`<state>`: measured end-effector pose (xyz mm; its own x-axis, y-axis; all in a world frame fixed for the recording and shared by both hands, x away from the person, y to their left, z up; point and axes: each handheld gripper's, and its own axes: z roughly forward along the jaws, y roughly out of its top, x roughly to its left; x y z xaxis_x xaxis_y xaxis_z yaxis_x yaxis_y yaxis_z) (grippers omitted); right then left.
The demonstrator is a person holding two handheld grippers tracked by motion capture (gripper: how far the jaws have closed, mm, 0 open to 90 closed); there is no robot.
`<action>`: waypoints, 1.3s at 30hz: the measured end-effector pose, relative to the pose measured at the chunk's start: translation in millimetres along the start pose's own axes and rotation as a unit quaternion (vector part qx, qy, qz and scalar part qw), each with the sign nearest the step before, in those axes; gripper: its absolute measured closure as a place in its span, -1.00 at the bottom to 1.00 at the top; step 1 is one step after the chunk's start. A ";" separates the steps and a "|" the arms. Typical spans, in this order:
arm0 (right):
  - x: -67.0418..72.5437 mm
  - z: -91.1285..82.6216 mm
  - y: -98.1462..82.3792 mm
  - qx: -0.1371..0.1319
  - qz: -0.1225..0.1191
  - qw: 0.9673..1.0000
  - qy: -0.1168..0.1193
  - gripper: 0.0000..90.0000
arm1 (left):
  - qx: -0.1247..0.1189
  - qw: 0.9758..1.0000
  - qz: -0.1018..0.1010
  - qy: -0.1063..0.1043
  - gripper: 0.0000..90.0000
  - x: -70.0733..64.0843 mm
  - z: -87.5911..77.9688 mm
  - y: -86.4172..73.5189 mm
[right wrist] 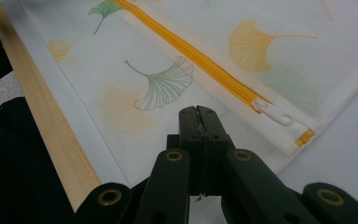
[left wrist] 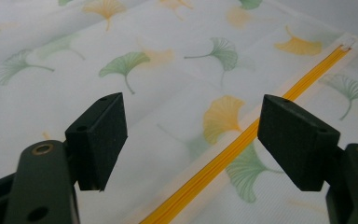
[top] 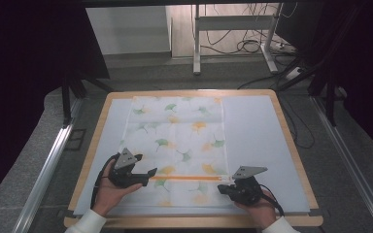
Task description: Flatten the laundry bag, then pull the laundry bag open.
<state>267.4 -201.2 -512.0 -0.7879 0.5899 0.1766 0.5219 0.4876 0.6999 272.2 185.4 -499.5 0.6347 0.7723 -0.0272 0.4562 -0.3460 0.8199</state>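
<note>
My right gripper (right wrist: pixel 196 112) — jaws clenched flat together, nothing between the pads. It sits low over the near right corner of the mesh bag (right wrist: pixel 168 84), the tips just above the white cloth. Just beyond the tips and a little to their right in the right gripper view lies the white zipper pull (right wrist: pixel 272 112), apart from the jaws, not touched. The yellow zipper (right wrist: pixel 191 51) runs away from the pull up and to the left; a short yellow end shows past the pull at the bag's edge. To the left of the jaws is the wooden table edge (right wrist: pixel 42 121).

My left gripper (top: pixel 151 172) — jaws released, standing wide, holding nothing. Seen in the left gripper view, the zipper (left wrist: pixel 233 149) passes slantwise below the gap, nearer the right-hand pad, with ginkgo-leaf print on both sides of it. Whether the pads rest on the cloth I cannot tell.

From the high view the bag (top: pixel 175 141) lies flat down the middle of the table (top: pixel 252 131), zipper (top: pixel 189 178) crossing between the two grippers, the left one at its left end and my right gripper (top: pixel 223 189) at its right end.
</note>
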 end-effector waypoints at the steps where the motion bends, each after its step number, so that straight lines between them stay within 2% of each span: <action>1: 0.7 -0.2 -0.4 -0.001 0.000 1.000 -0.003 0.98 | -0.002 1.000 -0.001 -0.002 -0.48 -1.3 1.8 1.6; 5: 2.8 -1.4 -1.3 -0.005 0.000 1.000 -0.005 0.98 | -0.001 1.000 0.009 -0.007 -0.50 -9.6 11.0 10.7; 10: 3.9 -2.1 -3.1 -0.001 -0.001 1.000 -0.007 0.98 | 0.004 0.999 0.020 -0.025 -0.47 -22.6 22.8 22.4; 13: 3.9 -2.3 -2.6 0.000 -0.004 1.000 -0.015 0.98 | 0.007 0.999 0.022 -0.041 -0.46 -32.4 30.5 27.1; 19: 6.7 -0.4 -0.5 0.004 -0.013 1.000 -0.025 0.98 | 0.013 0.997 0.048 -0.053 -0.42 -50.9 40.6 34.8; 21: 7.2 0.1 -0.7 0.006 -0.014 1.000 -0.026 0.98 | 0.011 0.997 0.051 -0.055 -0.40 -55.0 43.6 36.4; 23: 6.6 -0.5 -0.9 0.006 -0.015 0.999 -0.028 0.98 | 0.009 0.997 0.060 -0.052 -0.36 -60.2 48.2 38.3; 33: 4.4 0.1 -4.1 0.017 -0.005 0.999 -0.031 0.98 | 0.022 0.995 0.076 -0.068 -0.32 -74.9 65.0 43.6; 39: 6.6 9.9 -5.0 0.043 -0.014 0.998 -0.034 0.98 | 0.028 0.993 0.076 -0.081 -0.30 -82.8 76.0 47.6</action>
<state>262.8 -193.3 -521.1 -0.7801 0.6160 0.1097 0.5293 0.5562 0.6407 288.8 64.4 -501.6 0.7886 0.6150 -0.0003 0.3781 -0.4846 0.7888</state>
